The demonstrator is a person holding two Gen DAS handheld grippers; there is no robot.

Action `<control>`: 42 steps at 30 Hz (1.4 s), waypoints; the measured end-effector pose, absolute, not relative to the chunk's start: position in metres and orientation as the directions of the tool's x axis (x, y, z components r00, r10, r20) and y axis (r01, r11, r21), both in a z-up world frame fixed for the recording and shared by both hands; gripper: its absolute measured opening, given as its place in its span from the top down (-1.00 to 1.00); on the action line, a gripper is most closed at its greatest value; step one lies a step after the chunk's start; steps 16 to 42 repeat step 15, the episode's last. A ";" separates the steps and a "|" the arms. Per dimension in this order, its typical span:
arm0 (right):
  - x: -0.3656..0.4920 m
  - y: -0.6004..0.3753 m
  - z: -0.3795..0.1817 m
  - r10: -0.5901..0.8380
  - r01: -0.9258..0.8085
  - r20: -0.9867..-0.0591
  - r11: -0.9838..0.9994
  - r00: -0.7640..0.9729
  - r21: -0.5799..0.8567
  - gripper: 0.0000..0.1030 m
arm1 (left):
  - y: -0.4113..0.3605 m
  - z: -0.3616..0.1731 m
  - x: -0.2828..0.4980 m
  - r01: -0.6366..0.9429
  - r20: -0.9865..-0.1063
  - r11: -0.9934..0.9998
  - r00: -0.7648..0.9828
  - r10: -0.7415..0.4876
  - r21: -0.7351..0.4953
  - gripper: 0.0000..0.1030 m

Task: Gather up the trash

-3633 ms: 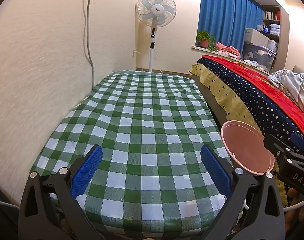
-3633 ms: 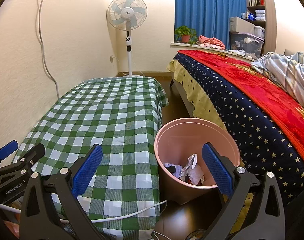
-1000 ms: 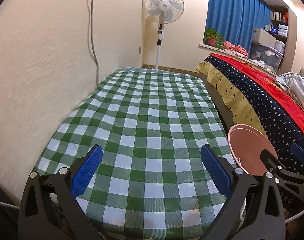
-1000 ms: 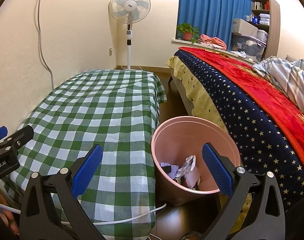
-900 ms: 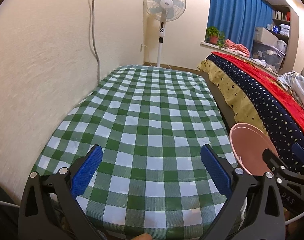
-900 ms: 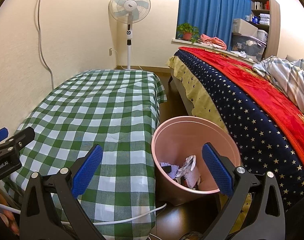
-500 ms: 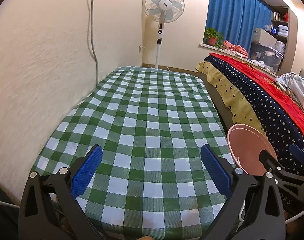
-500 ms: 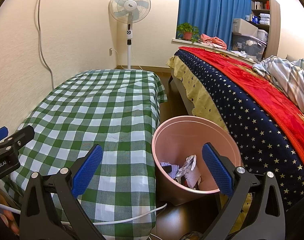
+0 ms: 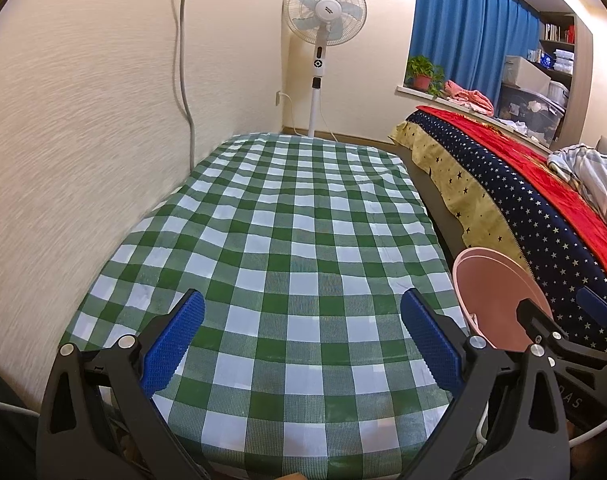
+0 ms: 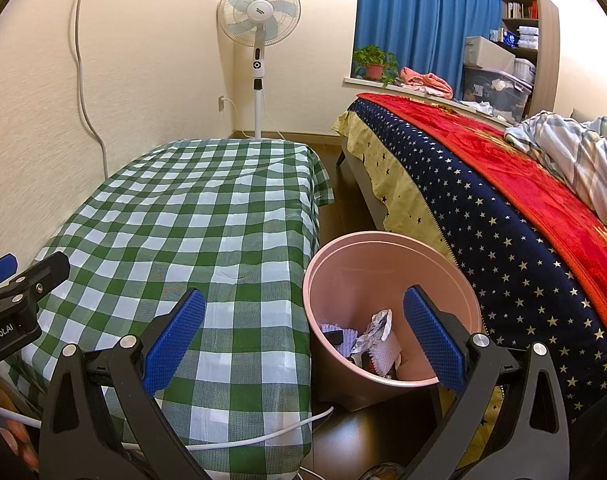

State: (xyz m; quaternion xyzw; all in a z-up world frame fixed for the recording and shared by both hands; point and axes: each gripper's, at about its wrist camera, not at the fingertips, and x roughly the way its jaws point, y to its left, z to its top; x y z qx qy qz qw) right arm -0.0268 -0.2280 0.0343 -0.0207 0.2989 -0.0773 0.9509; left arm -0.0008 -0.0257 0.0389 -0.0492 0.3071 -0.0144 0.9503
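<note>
Trash (image 10: 369,340) is sitting crumpled in the pink bin (image 10: 343,256), on the floor btwn the checked table (image 10: 207,216) and the bed. It's looking light, soft, crushable; we're judging any raised fold grabbable. Left gripper (image 9: 301,342) and right gripper (image 10: 303,338) are both gaping wide, w/ nothing held or touched.

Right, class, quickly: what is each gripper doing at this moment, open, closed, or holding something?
Left gripper: open, empty, over the checked cloth.
Right gripper: open, empty, by the pink bin.
</note>
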 end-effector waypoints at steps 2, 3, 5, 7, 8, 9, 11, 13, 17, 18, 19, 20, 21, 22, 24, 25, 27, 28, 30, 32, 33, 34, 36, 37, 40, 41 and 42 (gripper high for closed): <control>-0.027 -0.228 0.034 -0.159 0.134 -0.566 0.987 0.809 -0.085 -0.90 | -0.026 0.040 -0.002 0.003 -0.578 0.995 0.813 -0.062 -0.103 -0.85; -0.027 -0.228 0.034 -0.159 0.134 -0.565 0.987 0.809 -0.085 -0.90 | -0.027 0.039 -0.002 0.008 -0.576 0.995 0.815 -0.066 -0.103 -0.85; -0.027 -0.228 0.034 -0.159 0.135 -0.565 0.987 0.809 -0.085 -0.90 | -0.031 0.041 -0.003 0.021 -0.571 0.995 0.818 -0.070 -0.093 -0.85; -0.027 -0.228 0.034 -0.159 0.135 -0.566 0.987 0.809 -0.085 -0.90 | -0.032 0.040 -0.003 0.019 -0.571 0.996 0.818 -0.068 -0.091 -0.85; -0.027 -0.228 0.034 -0.159 0.135 -0.566 0.987 0.809 -0.085 -0.90 | -0.032 0.040 -0.003 0.018 -0.573 0.995 0.816 -0.068 -0.093 -0.85; -0.027 -0.228 0.034 -0.159 0.135 -0.566 0.987 0.809 -0.084 -0.90 | -0.031 0.039 -0.002 0.018 -0.575 0.995 0.815 -0.069 -0.094 -0.85; -0.027 -0.228 0.034 -0.159 0.135 -0.566 0.987 0.809 -0.084 -0.90 | -0.032 0.039 -0.003 0.022 -0.575 0.996 0.815 -0.069 -0.088 -0.85; -0.027 -0.228 0.034 -0.159 0.134 -0.565 0.987 0.809 -0.086 -0.90 | -0.032 0.040 -0.002 0.025 -0.576 0.996 0.814 -0.070 -0.087 -0.85; -0.028 -0.227 0.034 -0.159 0.133 -0.566 0.987 0.809 -0.088 -0.90 | -0.032 0.039 -0.002 0.022 -0.578 0.996 0.813 -0.070 -0.089 -0.85; -0.028 -0.227 0.034 -0.159 0.133 -0.566 0.987 0.809 -0.088 -0.90 | -0.032 0.039 -0.002 0.022 -0.578 0.996 0.813 -0.070 -0.089 -0.85; -0.028 -0.227 0.034 -0.159 0.133 -0.566 0.987 0.809 -0.088 -0.90 | -0.032 0.039 -0.002 0.022 -0.578 0.996 0.813 -0.070 -0.089 -0.85; -0.028 -0.227 0.034 -0.159 0.133 -0.566 0.987 0.809 -0.088 -0.90 | -0.032 0.039 -0.002 0.022 -0.578 0.996 0.813 -0.070 -0.089 -0.85; -0.028 -0.227 0.034 -0.159 0.133 -0.566 0.987 0.809 -0.088 -0.90 | -0.032 0.039 -0.002 0.022 -0.578 0.996 0.813 -0.070 -0.089 -0.85; -0.028 -0.227 0.034 -0.159 0.133 -0.566 0.987 0.809 -0.088 -0.90 | -0.032 0.039 -0.002 0.022 -0.578 0.996 0.813 -0.070 -0.089 -0.85; -0.028 -0.227 0.034 -0.159 0.133 -0.566 0.987 0.809 -0.088 -0.90 | -0.032 0.039 -0.002 0.022 -0.578 0.996 0.813 -0.070 -0.089 -0.85; -0.028 -0.227 0.034 -0.159 0.133 -0.566 0.987 0.809 -0.088 -0.90 | -0.032 0.039 -0.002 0.022 -0.578 0.996 0.813 -0.070 -0.089 -0.85; -0.028 -0.227 0.034 -0.159 0.133 -0.566 0.987 0.809 -0.088 -0.90 | -0.032 0.039 -0.002 0.022 -0.578 0.996 0.813 -0.070 -0.089 -0.85; -0.028 -0.227 0.034 -0.159 0.133 -0.566 0.987 0.809 -0.088 -0.90 | -0.032 0.039 -0.002 0.022 -0.578 0.996 0.813 -0.070 -0.089 -0.85; -0.028 -0.227 0.034 -0.159 0.133 -0.566 0.987 0.809 -0.088 -0.90 | -0.032 0.039 -0.002 0.022 -0.578 0.996 0.813 -0.070 -0.089 -0.85; -0.028 -0.227 0.034 -0.159 0.133 -0.566 0.987 0.809 -0.088 -0.90 | -0.032 0.039 -0.002 0.022 -0.578 0.996 0.813 -0.070 -0.089 -0.85; -0.028 -0.227 0.034 -0.159 0.133 -0.566 0.987 0.809 -0.088 -0.90 | -0.032 0.039 -0.002 0.022 -0.578 0.996 0.813 -0.070 -0.089 -0.85; -0.028 -0.227 0.034 -0.159 0.133 -0.566 0.987 0.809 -0.088 -0.90 | -0.032 0.039 -0.002 0.022 -0.578 0.996 0.813 -0.070 -0.089 -0.85; -0.028 -0.227 0.034 -0.159 0.133 -0.566 0.987 0.809 -0.088 -0.90 | -0.032 0.039 -0.002 0.022 -0.578 0.996 0.813 -0.070 -0.089 -0.85; -0.028 -0.227 0.034 -0.159 0.133 -0.566 0.987 0.809 -0.088 -0.90 | -0.032 0.039 -0.002 0.022 -0.578 0.996 0.813 -0.070 -0.089 -0.85; -0.028 -0.227 0.034 -0.159 0.133 -0.566 0.987 0.809 -0.088 -0.90 | -0.032 0.039 -0.002 0.022 -0.578 0.996 0.813 -0.070 -0.089 -0.85; -0.028 -0.227 0.034 -0.159 0.133 -0.566 0.987 0.809 -0.088 -0.90 | -0.032 0.039 -0.002 0.022 -0.578 0.996 0.813 -0.070 -0.089 -0.85; -0.028 -0.227 0.034 -0.159 0.133 -0.566 0.987 0.809 -0.088 -0.90 | -0.032 0.039 -0.002 0.022 -0.578 0.996 0.813 -0.070 -0.089 -0.85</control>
